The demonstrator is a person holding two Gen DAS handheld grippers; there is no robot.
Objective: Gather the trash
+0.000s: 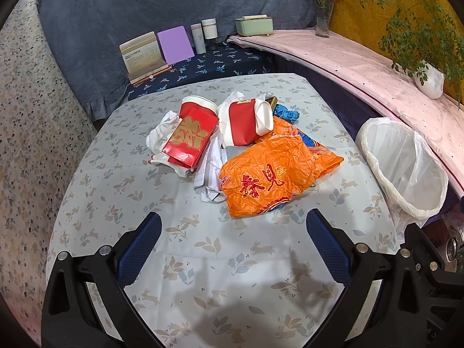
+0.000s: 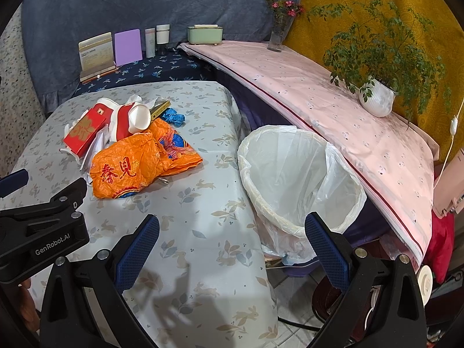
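Both claws stand wide apart and hold nothing; the left gripper [image 1: 233,232] hovers over the bare cloth just short of the trash pile, and the right gripper [image 2: 232,232] hangs over the table's [image 2: 208,232] right edge, near the bin [image 2: 290,179].

The trash lies heaped in the middle of the table; the orange bag [image 1: 275,174] is nearest, with a red box [image 1: 190,139] to its left, two red-and-white cups [image 1: 246,121] on their sides behind it, white paper [image 1: 211,171] under and between them, and a blue wrapper [image 1: 287,113] at the back.

The step in hand is, I judge, the first pick; the orange bag is the likely choice, being closest and on top; it is thin and crumpled, so pinch a raised fold rather than pressing flat on the cloth, and lift slowly, since it may drag what it overlaps.

The bin stands just beside the table's right edge, lined with a clear bag [image 2: 342,174]; it looks empty as far as its inside shows; the cups' mouths show nothing inside.
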